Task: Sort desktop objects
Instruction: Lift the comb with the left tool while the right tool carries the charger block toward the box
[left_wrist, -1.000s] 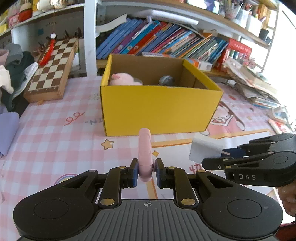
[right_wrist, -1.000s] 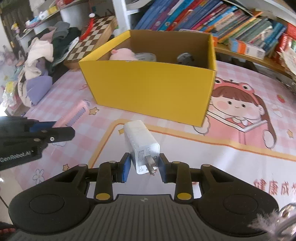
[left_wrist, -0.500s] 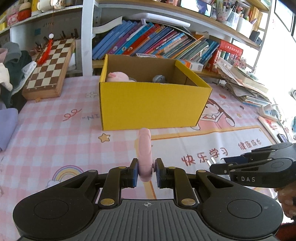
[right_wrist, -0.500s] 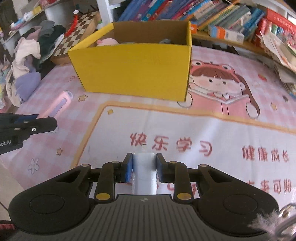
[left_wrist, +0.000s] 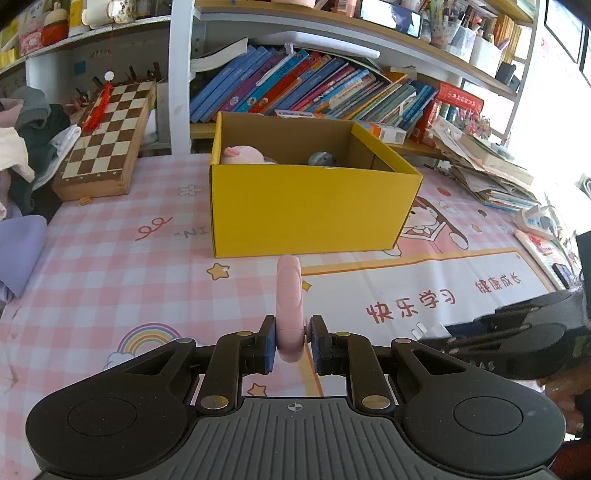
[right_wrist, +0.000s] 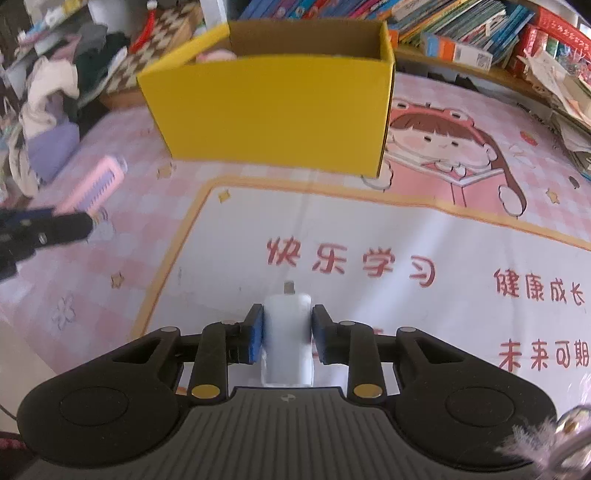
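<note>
My left gripper (left_wrist: 290, 339) is shut on a pink comb (left_wrist: 289, 291), which sticks forward over the pink checked mat toward the yellow box (left_wrist: 310, 210). In the right wrist view the comb (right_wrist: 96, 184) and the left gripper (right_wrist: 55, 221) show at the left edge. My right gripper (right_wrist: 288, 328) has a white plug charger (right_wrist: 288, 343) between its blue pads, prongs pointing forward. Its jaws are opening slightly, though the pads still touch the charger. The box (right_wrist: 269, 110) stands beyond, holding a pink plush (left_wrist: 242, 153) and a grey object (left_wrist: 321, 158).
A chessboard (left_wrist: 107, 140) leans at the back left beside a pile of clothes (left_wrist: 22, 147). Books (left_wrist: 314, 88) fill the shelf behind the box. Stacked papers (left_wrist: 491, 166) lie at the right. The printed mat (right_wrist: 369, 266) spreads in front of the box.
Both grippers have drawn back from the yellow box. The charger, first lying tilted between the right pads, is now held with its prongs forward. The comb has stayed in the left grip.
</note>
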